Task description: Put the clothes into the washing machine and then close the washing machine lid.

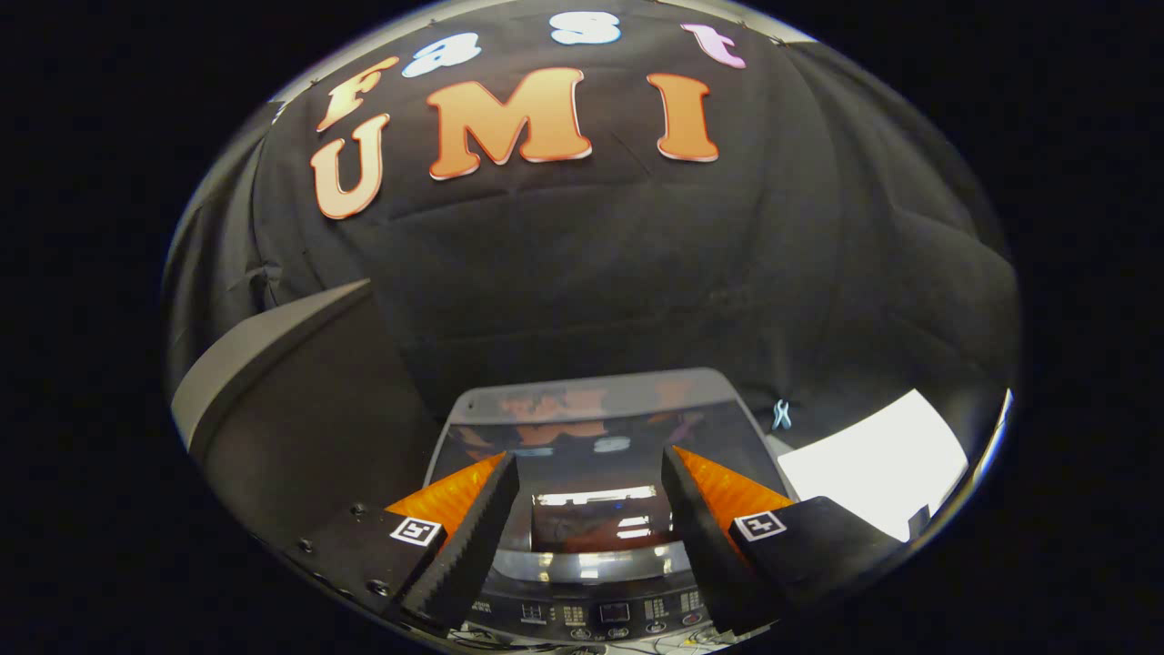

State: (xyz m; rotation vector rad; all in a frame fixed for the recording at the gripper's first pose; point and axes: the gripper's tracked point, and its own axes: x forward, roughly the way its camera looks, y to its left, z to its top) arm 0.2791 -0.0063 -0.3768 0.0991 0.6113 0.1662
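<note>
The gripper (589, 468) hovers released, fingers spread with nothing between them, above the washing machine (591, 582), whose glass lid (591, 428) lies flat and seemingly shut at 12 o'clock ahead of the fingertips. No clothes can be made out. Judged stage: either the closing step is complete or loading has not begun; if so, the next move calls for raising the lid.

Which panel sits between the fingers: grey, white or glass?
The washer's glass lid, reflective, framed by the open gripper; grey panel left, white sheet right.
</note>
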